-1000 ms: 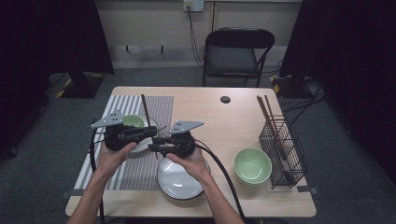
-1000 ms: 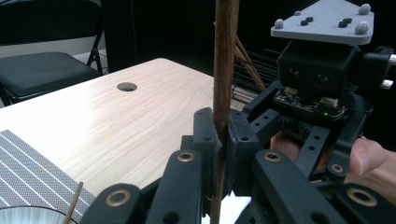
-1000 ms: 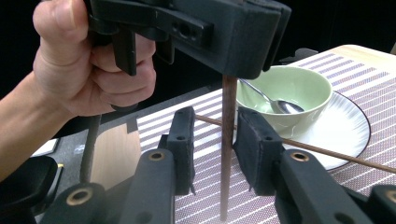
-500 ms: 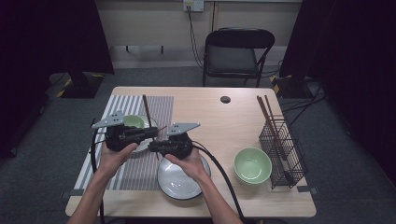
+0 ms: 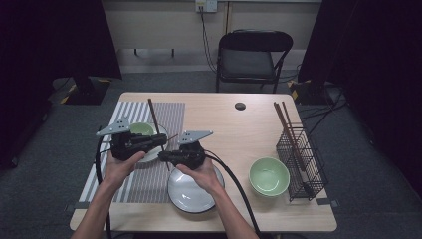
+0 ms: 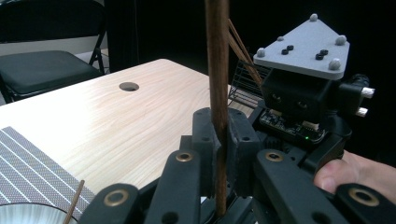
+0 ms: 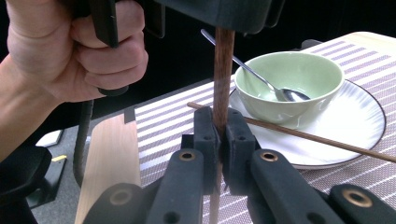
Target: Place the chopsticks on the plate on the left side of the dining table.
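Both grippers, left (image 5: pixel 158 141) and right (image 5: pixel 164 157), clamped on one chopstick (image 6: pixel 217 93), jaws tight, passing it across.

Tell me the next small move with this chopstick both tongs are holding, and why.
Probably open one pair and let the other carry it. The left tongs and right tongs are both shut on the same chopstick, above the mat. Held at both ends, it cannot be placed. A second chopstick already lies across the plate.

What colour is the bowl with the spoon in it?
Pale green. The bowl shows best in the right gripper view, sitting on a white plate with the spoon resting inside.
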Motion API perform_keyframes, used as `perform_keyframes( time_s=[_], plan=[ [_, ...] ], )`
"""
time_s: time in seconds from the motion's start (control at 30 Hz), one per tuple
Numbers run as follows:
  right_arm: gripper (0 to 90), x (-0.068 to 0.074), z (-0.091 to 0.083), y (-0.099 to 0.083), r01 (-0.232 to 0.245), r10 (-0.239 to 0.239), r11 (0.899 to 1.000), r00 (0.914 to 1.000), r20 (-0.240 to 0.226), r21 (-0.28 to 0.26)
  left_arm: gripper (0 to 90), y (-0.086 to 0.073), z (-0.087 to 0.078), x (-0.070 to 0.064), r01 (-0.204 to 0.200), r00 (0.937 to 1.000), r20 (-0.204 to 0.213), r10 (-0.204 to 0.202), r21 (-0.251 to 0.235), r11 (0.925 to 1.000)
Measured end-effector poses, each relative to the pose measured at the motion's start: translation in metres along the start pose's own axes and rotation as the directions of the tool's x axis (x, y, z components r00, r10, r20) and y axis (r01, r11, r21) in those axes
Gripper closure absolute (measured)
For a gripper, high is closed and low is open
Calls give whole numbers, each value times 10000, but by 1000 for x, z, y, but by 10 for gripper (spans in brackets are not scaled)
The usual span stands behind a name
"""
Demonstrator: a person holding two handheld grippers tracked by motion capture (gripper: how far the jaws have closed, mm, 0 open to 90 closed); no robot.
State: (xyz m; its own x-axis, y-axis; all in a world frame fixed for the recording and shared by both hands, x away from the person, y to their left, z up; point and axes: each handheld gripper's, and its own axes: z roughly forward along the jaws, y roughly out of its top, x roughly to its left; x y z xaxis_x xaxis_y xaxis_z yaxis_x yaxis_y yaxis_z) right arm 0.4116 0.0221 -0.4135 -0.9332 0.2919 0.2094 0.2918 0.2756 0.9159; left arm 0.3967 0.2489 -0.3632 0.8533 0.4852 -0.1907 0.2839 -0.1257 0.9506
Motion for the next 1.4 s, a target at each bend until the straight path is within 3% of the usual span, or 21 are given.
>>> perform_keyframes(
  time_s=[0.4,0.67,0.83,0.97,1.17,1.4],
  plan=[
    [862,1,-20,5,69,-80,9995,9993,363,306,762,-2,0,5,301,9995,40,-301,-62,9995],
    [863,5,-12,2,72,-76,9993,9999,117,355,677,-2,-2,6,284,9995,125,-281,-220,9994],
    [862,10,-6,0,162,-161,9991,9999,-44,404,614,-2,-7,8,197,9991,-379,-205,-212,9996],
    [862,13,-9,1,185,-193,9989,9996,191,428,601,-5,-10,12,226,9978,-621,-243,-285,9993],
    [862,11,-16,4,272,-289,9983,9991,322,513,571,-7,-8,14,193,9964,-826,-199,-81,9998],
    [861,12,-22,4,243,-268,9979,9988,414,596,540,-8,-6,16,262,9968,-756,-264,-28,9997]
  ],
)
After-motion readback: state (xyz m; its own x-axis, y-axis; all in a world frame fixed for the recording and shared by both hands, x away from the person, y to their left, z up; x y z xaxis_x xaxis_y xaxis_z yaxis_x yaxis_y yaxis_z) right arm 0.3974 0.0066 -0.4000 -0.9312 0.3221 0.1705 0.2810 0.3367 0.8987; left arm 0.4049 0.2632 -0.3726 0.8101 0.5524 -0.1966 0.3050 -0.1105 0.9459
